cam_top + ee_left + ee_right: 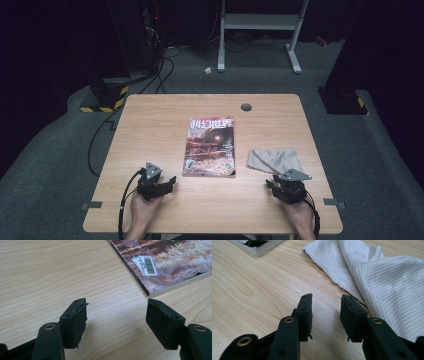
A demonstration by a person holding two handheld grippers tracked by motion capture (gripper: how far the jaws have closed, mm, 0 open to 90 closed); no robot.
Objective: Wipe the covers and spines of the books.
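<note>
- Cloth [274, 160]: we count one, a pale grey, waffle-textured piece lying crumpled on the table [150, 125], right of the magazine and near the front right part of the top.
- Magazine [210, 147]: we count one, closed, cover up, flat at the middle of the table, well apart from the cloth.
- We hold two grippers, one in each hand, both low at the near edge.
- Right gripper [272, 184]: it sits just in front of the cloth's near edge. In the right gripper view [325, 312] the jaws stand partly apart with bare wood between them; the cloth [382, 280] lies just beyond and beside the right jaw, and we cannot tell whether that jaw touches its hem. Nothing is gripped.
- Left gripper [170, 182]: it rests near the magazine's front left corner. In the left gripper view [116, 315] the jaws stand wide apart, empty, above bare wood, and the magazine's corner [160, 265] with one white barcode label [145, 265] lies ahead, clear of the jaws.
- We see one dark round grommet [246, 106] set in the far part of the table.
- Each gripper carries one grey three-cornered plate and trails one black cable.
- Beyond the table, on the grey floor, stand one white frame [260, 30] and one yellow-and-black striped base [107, 97].
</note>
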